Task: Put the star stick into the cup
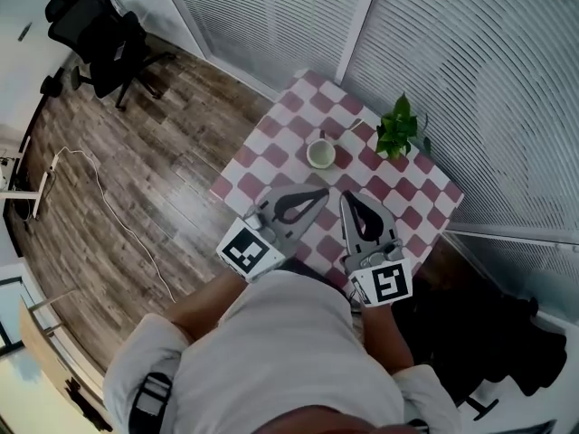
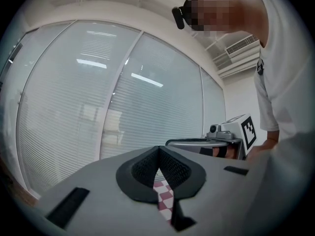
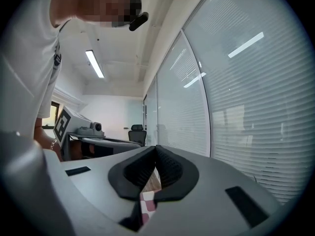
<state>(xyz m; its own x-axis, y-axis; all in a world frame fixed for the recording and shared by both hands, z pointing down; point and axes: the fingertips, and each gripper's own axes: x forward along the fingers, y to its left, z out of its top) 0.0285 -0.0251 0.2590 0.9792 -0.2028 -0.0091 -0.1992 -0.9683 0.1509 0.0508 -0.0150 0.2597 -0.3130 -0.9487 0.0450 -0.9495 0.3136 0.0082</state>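
Observation:
A white cup stands on the small table with a red-and-white checked cloth. Just beyond it a thin pale stick lies on the cloth; its star is too small to make out. My left gripper and right gripper are held side by side close to my body, above the table's near edge and apart from the cup. Both point level at the window blinds. Each pair of jaws is shut with nothing between the tips. Neither gripper view shows the cup or the stick.
A small green potted plant stands at the table's far right corner. Slatted blinds wall the far and right sides. A black office chair and a white cable are on the wood floor to the left. Dark things lie at the lower right.

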